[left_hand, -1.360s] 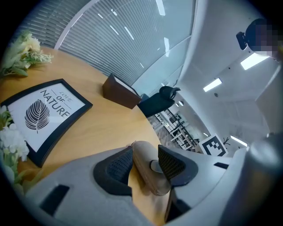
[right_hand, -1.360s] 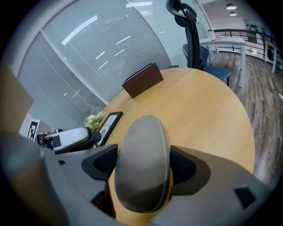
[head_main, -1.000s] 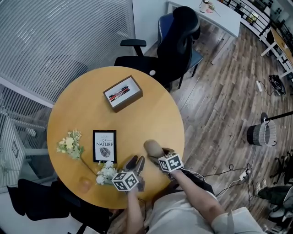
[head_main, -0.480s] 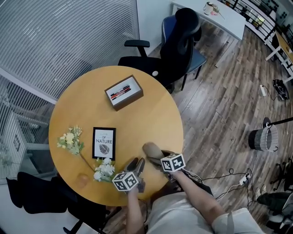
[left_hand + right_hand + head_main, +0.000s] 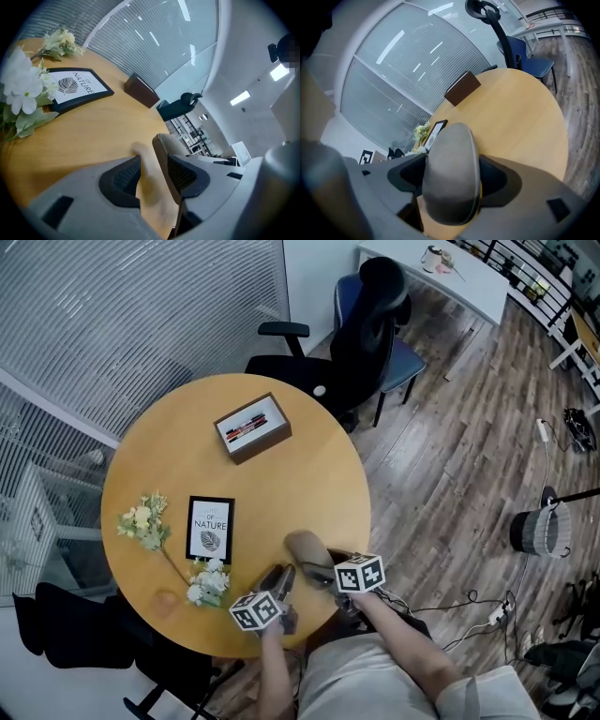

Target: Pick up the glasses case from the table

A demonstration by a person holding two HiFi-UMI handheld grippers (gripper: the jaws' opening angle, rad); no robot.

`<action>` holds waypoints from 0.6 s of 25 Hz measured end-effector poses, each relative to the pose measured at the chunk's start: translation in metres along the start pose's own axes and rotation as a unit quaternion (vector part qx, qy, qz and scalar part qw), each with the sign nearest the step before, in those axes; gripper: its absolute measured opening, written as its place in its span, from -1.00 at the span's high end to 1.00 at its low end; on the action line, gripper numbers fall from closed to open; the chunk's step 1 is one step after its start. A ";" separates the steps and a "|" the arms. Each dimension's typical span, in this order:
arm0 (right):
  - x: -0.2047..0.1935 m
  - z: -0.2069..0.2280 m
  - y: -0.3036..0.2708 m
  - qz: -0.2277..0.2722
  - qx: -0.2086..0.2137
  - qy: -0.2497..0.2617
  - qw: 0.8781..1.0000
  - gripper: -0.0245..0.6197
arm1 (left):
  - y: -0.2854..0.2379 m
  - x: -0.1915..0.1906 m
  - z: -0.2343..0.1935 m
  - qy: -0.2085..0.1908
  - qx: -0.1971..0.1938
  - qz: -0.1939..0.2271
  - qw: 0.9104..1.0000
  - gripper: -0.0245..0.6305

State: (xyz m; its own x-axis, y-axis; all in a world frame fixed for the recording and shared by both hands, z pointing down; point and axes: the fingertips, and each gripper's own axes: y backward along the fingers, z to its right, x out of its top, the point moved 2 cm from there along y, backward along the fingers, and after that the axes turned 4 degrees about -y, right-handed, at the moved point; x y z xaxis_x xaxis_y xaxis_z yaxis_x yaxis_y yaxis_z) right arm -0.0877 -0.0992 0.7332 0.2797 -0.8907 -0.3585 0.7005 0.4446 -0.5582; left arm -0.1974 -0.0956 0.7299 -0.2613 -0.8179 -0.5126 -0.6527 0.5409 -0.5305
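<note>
The glasses case (image 5: 307,547) is a grey-beige oval shell, near the front edge of the round wooden table (image 5: 187,465). My right gripper (image 5: 330,564) is shut on it, one pad on each long side. In the right gripper view the case (image 5: 450,150) fills the gap of the right gripper (image 5: 452,180) and hangs slightly above the tabletop. My left gripper (image 5: 278,579) is just left of the case, open, with nothing in it. In the left gripper view bare wood shows inside the left gripper (image 5: 150,164), and the case's end (image 5: 164,143) shows beyond the right pad.
A brown box with pens (image 5: 253,427) lies at the table's far side. A framed print (image 5: 210,529) and white flowers (image 5: 204,583) lie left of the left gripper. A black office chair (image 5: 366,324) stands behind the table. A basket (image 5: 536,531) sits on the floor to the right.
My right gripper has risen a little with the case in it, and the case's far end has tipped up. The left gripper has shifted slightly beside it.
</note>
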 end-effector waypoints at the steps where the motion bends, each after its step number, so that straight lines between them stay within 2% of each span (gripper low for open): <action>1: 0.004 -0.003 0.003 0.005 0.007 0.000 1.000 -0.17 | 0.000 0.002 0.004 -0.005 0.000 0.004 1.000 0.40; 9: 0.038 -0.037 0.037 0.055 0.072 -0.010 0.996 -0.17 | 0.010 0.024 0.028 -0.048 0.029 0.040 0.998 0.40; 15: 0.060 -0.051 0.072 0.070 0.108 0.013 0.992 -0.17 | 0.025 0.048 0.067 -0.124 0.046 0.072 0.989 0.40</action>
State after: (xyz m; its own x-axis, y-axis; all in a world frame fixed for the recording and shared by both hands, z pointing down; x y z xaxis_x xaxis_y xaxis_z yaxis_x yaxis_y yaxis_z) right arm -0.0534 -0.1157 0.6334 0.3698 -0.8173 -0.4419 0.7808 0.5312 -0.3291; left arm -0.1783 -0.1080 0.6471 -0.1564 -0.6643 -0.7309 -0.5513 0.6727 -0.4935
